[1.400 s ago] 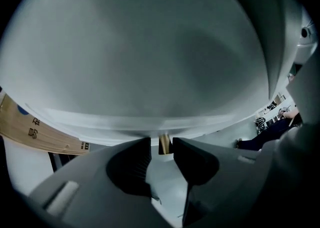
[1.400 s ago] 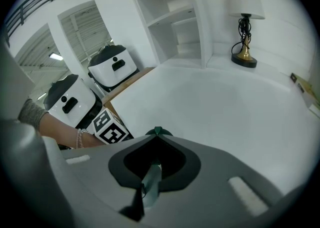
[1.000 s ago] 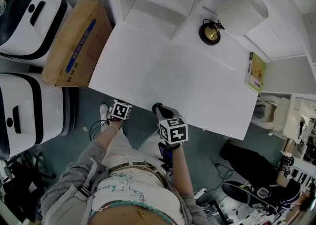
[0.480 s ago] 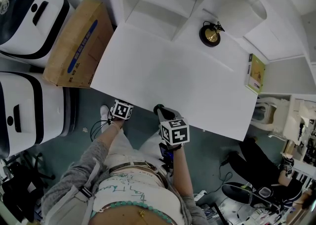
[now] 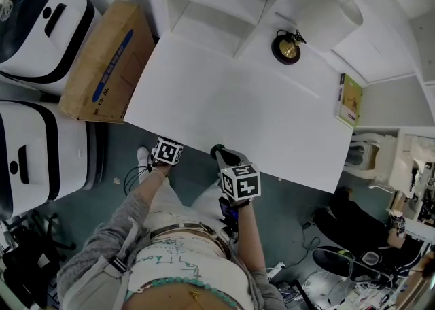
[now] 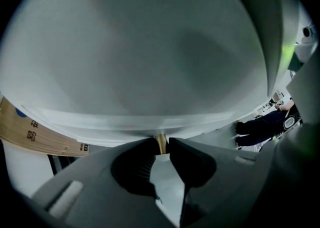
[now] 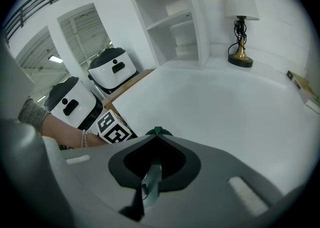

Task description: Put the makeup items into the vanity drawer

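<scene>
The white vanity top (image 5: 231,108) fills the middle of the head view. My left gripper (image 5: 166,148) sits at its front edge. In the left gripper view the left gripper (image 6: 161,143) is shut on a small brass drawer knob (image 6: 161,142) set in the vanity's white front (image 6: 150,72). My right gripper (image 5: 219,151) rests at the front edge a little to the right. Its jaws (image 7: 156,133) are shut with nothing between them. A yellow-green box (image 5: 349,100) lies at the top's right edge. No other makeup item shows.
A black-and-gold lamp (image 5: 287,46) stands at the back by open white shelves (image 5: 211,3). A cardboard box (image 5: 105,57) and two white-and-black appliances (image 5: 41,23) are to the left. Another person (image 5: 360,234) is on the floor at lower right.
Both grippers stay where they were at the vanity's front edge. The person at the lower right has shifted a little.
</scene>
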`<state>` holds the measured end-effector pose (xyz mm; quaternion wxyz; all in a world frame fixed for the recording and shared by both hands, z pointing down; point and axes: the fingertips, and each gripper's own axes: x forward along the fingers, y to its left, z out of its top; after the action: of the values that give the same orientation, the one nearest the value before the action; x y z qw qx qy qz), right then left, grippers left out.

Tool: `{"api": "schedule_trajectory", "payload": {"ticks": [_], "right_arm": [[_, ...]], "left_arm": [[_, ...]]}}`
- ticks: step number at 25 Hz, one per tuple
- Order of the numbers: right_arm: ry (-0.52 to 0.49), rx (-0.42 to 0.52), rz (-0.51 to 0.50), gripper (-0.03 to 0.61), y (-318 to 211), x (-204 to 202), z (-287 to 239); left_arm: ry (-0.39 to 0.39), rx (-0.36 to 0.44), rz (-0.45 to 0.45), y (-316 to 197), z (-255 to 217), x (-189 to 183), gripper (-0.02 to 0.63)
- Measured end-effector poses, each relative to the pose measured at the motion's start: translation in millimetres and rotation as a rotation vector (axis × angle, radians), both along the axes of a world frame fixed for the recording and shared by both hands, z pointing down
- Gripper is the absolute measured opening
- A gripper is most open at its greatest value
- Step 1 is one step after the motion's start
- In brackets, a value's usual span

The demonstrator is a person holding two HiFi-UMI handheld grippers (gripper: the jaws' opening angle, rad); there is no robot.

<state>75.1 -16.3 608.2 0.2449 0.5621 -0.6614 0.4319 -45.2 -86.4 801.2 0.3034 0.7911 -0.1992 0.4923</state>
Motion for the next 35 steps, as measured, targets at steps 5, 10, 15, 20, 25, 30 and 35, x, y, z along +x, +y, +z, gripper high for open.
{"api": "schedule_trajectory", "payload": {"ticks": [5,10,15,20,25,30,35], "right_arm": [[0.002,-0.002,0.003,0.031,2.1,1.4,0.0],[0.005,-0.001,0.006,0.030,3.3,3.6,-1.1],[0.004,-0.001,0.008,0.031,3.9,3.3,-1.2],[0.005,0.000,0.001,0.031,5.0,2.4,-1.8],[0.006,0.000,-0.003,0.031,7.1,0.8,-1.3],[0.006,-0.003,-0.013,0.031,9.1,1.0,-1.7],[0.007,-0.002,-0.020,0.031,9.4,0.0,-1.6]], "left_arm": [[-0.002,0.000,0.000,0.1,-1.4,0.6,0.094],[-0.005,0.003,0.004,1.2,0.1,0.6,0.094],[-0.010,0.003,-0.001,5.3,-2.8,-4.2,0.094],[-0.012,0.000,0.011,11.9,1.5,-7.7,0.094],[-0.009,0.005,0.014,14.6,0.4,-10.7,0.094],[-0.014,0.001,0.014,19.3,1.6,-14.8,0.094],[-0.019,-0.012,0.015,24.6,2.9,-18.2,0.094]]}}
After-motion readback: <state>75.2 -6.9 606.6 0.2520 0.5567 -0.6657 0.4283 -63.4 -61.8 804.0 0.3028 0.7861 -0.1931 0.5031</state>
